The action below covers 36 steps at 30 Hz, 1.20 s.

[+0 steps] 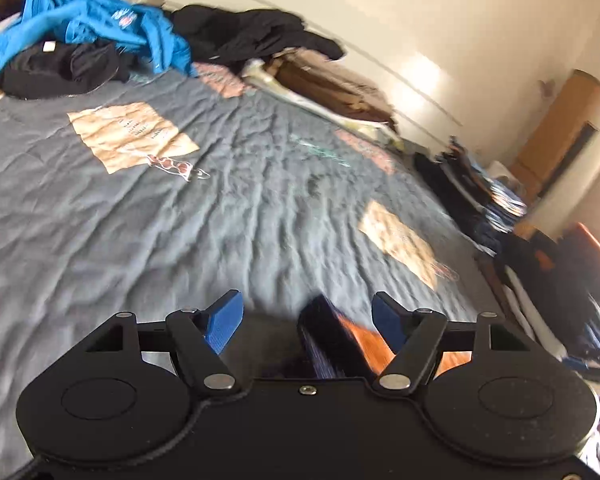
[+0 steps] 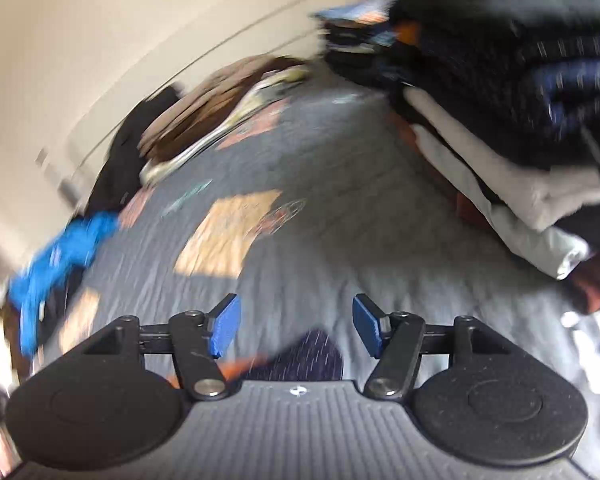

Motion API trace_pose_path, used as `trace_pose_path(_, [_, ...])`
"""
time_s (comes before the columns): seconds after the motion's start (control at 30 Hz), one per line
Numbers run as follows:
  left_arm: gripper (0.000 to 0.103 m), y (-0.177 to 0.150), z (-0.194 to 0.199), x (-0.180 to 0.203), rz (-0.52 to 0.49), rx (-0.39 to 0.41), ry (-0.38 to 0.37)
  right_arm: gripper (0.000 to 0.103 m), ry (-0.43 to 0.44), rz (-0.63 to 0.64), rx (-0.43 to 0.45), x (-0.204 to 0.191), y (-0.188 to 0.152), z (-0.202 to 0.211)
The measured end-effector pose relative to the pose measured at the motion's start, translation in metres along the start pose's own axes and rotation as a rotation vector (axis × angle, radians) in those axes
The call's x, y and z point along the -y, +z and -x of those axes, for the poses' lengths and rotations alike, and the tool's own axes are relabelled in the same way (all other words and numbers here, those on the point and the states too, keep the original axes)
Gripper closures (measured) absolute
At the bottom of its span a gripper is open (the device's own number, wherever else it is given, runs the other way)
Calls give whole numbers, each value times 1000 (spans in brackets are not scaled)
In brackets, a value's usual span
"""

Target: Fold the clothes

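My left gripper (image 1: pixel 306 320) hangs low over the grey bedspread (image 1: pixel 140 220) with its blue pads apart. A dark navy and orange garment (image 1: pixel 332 340) lies between the fingers, nearer the right one, and neither pad presses on it. My right gripper (image 2: pixel 296 326) is open too, above the bedspread (image 2: pixel 320 240). The same kind of navy and orange cloth (image 2: pixel 312 354) shows just below and behind its fingertips, not clamped. Unfolded clothes are heaped at the far end: a bright blue top (image 1: pixel 100 24) over black items (image 1: pixel 60 68).
A tall stack of folded clothes (image 2: pixel 500 80) stands close on the right of the bed, also seen as the stack (image 1: pixel 480 196). More black clothing (image 1: pixel 252 32) and brown fabric (image 1: pixel 332 88) lie along the cream wall. Both views are motion-blurred.
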State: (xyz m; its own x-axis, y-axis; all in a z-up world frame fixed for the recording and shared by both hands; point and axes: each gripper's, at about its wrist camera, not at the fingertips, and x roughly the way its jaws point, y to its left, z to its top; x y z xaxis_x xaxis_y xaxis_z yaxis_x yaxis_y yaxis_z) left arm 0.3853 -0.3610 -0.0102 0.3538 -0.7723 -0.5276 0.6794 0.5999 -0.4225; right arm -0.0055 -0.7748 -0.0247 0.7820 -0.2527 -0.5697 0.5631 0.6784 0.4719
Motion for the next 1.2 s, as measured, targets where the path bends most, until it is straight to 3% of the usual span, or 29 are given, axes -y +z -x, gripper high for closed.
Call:
trace_pose_path(0.1, [34,-41,32,21,-105,-21,-20,40,17,111,-24,-15,-30,37])
trace_pose_path(0.2, [36,-78,53,37,-215,-86,-45,39,-12,117,-22,-22,-72,74])
trace_pose_path(0.4, [36,-111,50,22,-219,-178,-10,36,-22,67,14,-32,-139,127])
trace_pose_path(0.53, [36,-119,51,28,-275,-155,15,35,-112,120,22,-31,-151,129])
trace_pose_path(0.67, [61,-130,64,52,-448,-65,105,35,-118,144,17,-24,-158,124])
trace_pose_path(0.83, [62,-147,50,66,-547,-142,86,35,-149,214,17,-25,-155,118])
trace_pose_path(1.0, [62,-153,28,62,-513,-213,85,34,-196,265,0,-20,-157,114])
trace_pose_path(1.07, [84,-154,28,62,-504,-219,76,34,-201,263,-16,-15,-159,110])
trace_pose_path(1.13, [93,-152,31,58,-480,-219,66,34,-198,248,-30,-11,-159,105])
trace_pose_path(1.2, [95,-147,37,51,-445,-209,50,34,-183,235,-41,-11,-160,101])
